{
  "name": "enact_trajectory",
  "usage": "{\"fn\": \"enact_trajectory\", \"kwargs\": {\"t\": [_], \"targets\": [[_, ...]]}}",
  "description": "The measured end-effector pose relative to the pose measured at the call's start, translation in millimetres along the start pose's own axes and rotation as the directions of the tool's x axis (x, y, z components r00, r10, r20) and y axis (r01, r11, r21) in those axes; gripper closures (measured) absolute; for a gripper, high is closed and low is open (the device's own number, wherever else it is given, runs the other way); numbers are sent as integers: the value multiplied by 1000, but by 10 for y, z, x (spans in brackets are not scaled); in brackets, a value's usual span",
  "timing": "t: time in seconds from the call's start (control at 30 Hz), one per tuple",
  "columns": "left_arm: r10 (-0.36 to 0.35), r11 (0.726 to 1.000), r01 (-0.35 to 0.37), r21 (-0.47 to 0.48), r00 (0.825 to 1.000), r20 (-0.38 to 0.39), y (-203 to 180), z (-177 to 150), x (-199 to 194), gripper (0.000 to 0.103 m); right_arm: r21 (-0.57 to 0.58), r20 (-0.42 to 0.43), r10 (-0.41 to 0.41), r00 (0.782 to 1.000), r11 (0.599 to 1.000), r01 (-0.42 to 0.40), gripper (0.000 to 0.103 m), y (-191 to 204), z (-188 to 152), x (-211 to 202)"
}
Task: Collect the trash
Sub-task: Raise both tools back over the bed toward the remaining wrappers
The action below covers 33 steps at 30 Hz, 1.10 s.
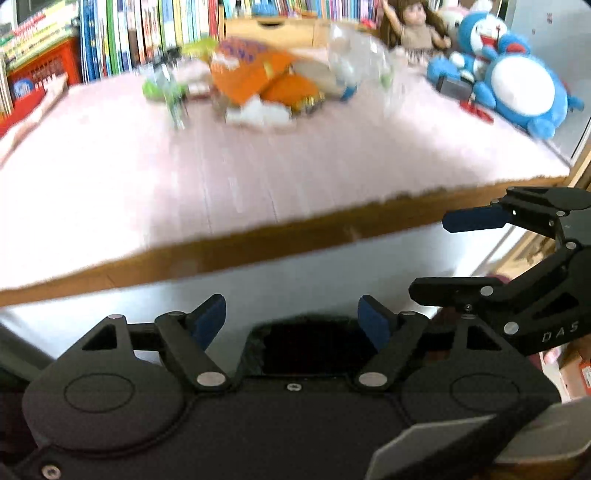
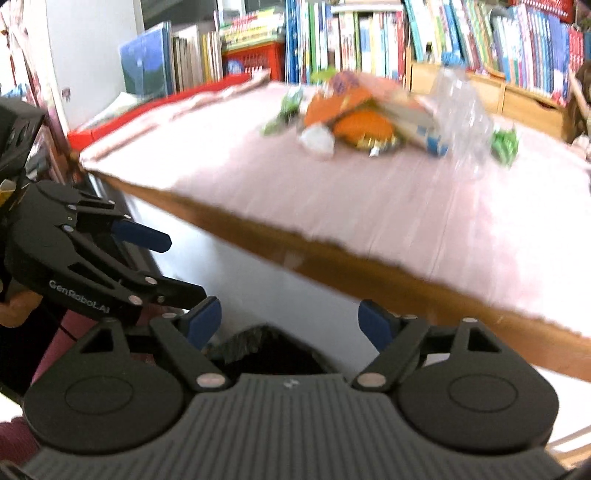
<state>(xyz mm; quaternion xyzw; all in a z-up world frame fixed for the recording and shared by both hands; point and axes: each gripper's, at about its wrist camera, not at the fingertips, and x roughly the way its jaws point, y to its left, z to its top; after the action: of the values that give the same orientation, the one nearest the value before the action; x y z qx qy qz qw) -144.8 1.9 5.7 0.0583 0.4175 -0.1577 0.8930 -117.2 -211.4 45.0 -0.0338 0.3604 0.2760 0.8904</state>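
Left of the table's [image 1: 258, 243] near edge the left gripper [image 1: 294, 320] hangs with fingers spread and empty; beside it the right gripper [image 2: 291, 325] likewise, released. The trash pile [image 1: 258, 85] lies at the table's far side.

A pink-covered wooden-edged desk [image 1: 258, 177] is seen. Rows of colourful upright books [image 1: 140, 33] are lined behind it, beside a red plastic crate [image 1: 44, 70]. A blue-and-white plush toy [image 1: 517, 85] and a brown-haired doll [image 1: 417, 29] are placed at the far right corner.
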Motion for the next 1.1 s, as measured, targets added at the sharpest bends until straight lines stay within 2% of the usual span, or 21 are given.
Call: {"fn": "enact_trajectory", "kwargs": {"t": [0.33,0.6,0.87,1.1], "targets": [[19,999,-15,-40,992,125,151,373,-145,22,28,90,-39,995,999,37,8,-116,248,-123],[67,994,-49,-95,979,190,354,740,-32,20,56,176,-133,975,991,125,8,-301,425,-180],[127,985,-98,-138,968,218,500,982,142,17,110,229,-216,949,975,195,8,-584,592,-111],[175,979,-144,-145,957,231,576,1151,325,16,135,239,-249,939,966,221,8,-774,719,22]]}}
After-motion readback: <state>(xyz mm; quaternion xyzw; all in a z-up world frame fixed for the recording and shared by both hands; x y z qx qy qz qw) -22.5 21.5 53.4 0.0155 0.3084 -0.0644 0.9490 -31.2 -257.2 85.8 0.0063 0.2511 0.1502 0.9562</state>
